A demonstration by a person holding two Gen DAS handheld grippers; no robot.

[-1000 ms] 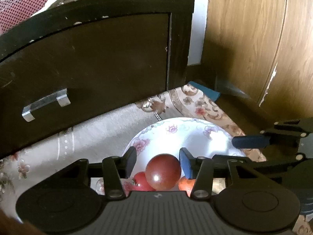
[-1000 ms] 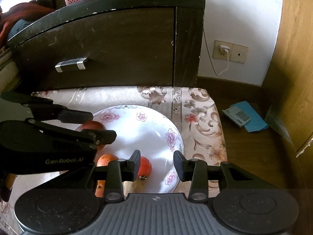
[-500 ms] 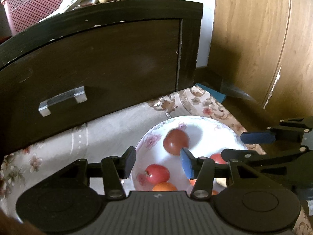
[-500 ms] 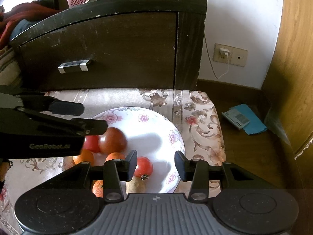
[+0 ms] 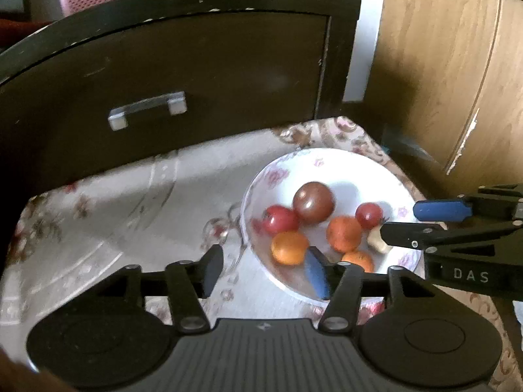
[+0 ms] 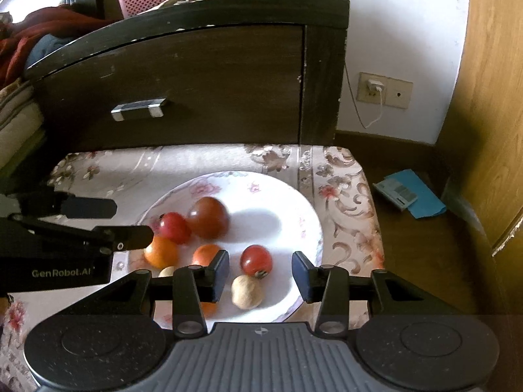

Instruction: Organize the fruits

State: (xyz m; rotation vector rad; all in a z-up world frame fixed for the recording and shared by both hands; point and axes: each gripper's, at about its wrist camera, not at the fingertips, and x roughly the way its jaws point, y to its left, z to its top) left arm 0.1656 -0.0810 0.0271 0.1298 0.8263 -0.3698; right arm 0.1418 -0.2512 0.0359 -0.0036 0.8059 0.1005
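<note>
Floral-rimmed white ceramic plate: holds the large dark-red tomato, small red tomatoes, orange fruits and a pale nut ahead of the right gripper. Left gripper empty, jaws just widened; right half-open, empty. No loose fruit visible; apparently near finished.

Large dark-red fruit released from between the fingers of the left gripper and left resting in the plate, touching a smaller red fruit. Jaws just opened wider, nothing between them. Gripper drawn back leftward, off the plate.
</note>
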